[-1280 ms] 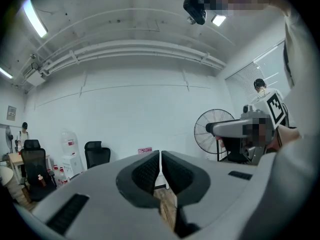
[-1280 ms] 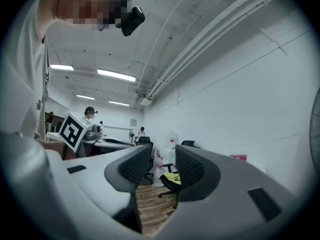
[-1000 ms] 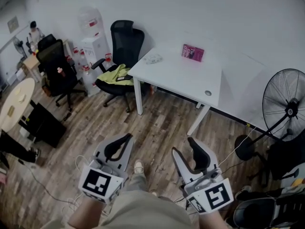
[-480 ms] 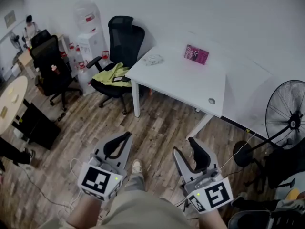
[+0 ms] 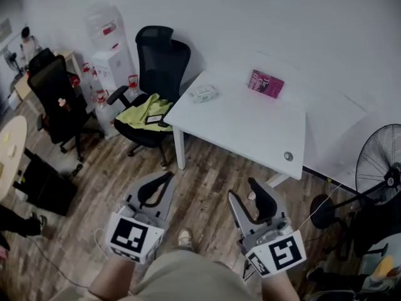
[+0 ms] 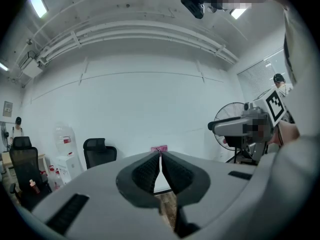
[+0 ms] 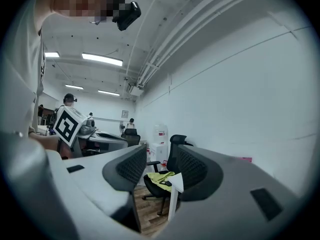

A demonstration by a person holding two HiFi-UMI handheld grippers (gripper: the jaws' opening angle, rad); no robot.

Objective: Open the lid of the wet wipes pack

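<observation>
The wet wipes pack (image 5: 205, 93) is a small pale packet lying near the far left corner of the white table (image 5: 244, 121). Both grippers are held low over the wooden floor, well short of the table and apart from the pack. My left gripper (image 5: 168, 178) is shut with its ribbed pads (image 6: 150, 171) pressed together and nothing between them. My right gripper (image 5: 243, 192) is open and empty; through its gap in the right gripper view (image 7: 159, 159) I see the table's corner (image 7: 176, 183). The pack does not show in either gripper view.
A pink book (image 5: 265, 83) lies at the table's back edge. A black office chair (image 5: 155, 74) with a yellow cloth stands left of the table, water dispensers (image 5: 109, 55) behind it. A standing fan (image 5: 381, 162) is at the right. More chairs and desks lie left.
The table and pack have come nearer and shifted right in the head view as the person walks toward them. Both grippers keep their pose, left shut, right open.
</observation>
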